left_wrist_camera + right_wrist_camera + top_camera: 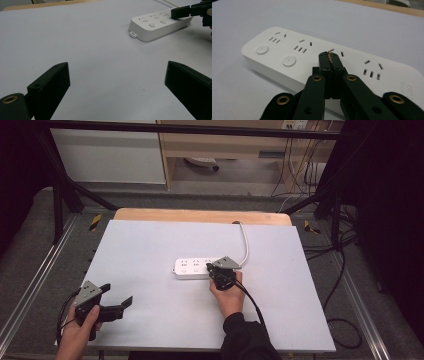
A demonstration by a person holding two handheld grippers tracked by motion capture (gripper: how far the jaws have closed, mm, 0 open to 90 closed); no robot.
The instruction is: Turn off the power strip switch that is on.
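We see a pale grey tabletop (150, 250) on a wooden bench, dark frame bars and cables around it. At its near left corner the left gripper (116, 301) rests in a hand, its black jaws spread wide with nothing between them, well apart from the strip. Near the middle lies the white rectangular plastic power strip (192, 268), its white cable (244, 242) curving away to the far edge. We count round buttons and slotted sockets along its top face. The right gripper (330, 58) has its jaws closed together, tips resting on the strip's top beside a socket.
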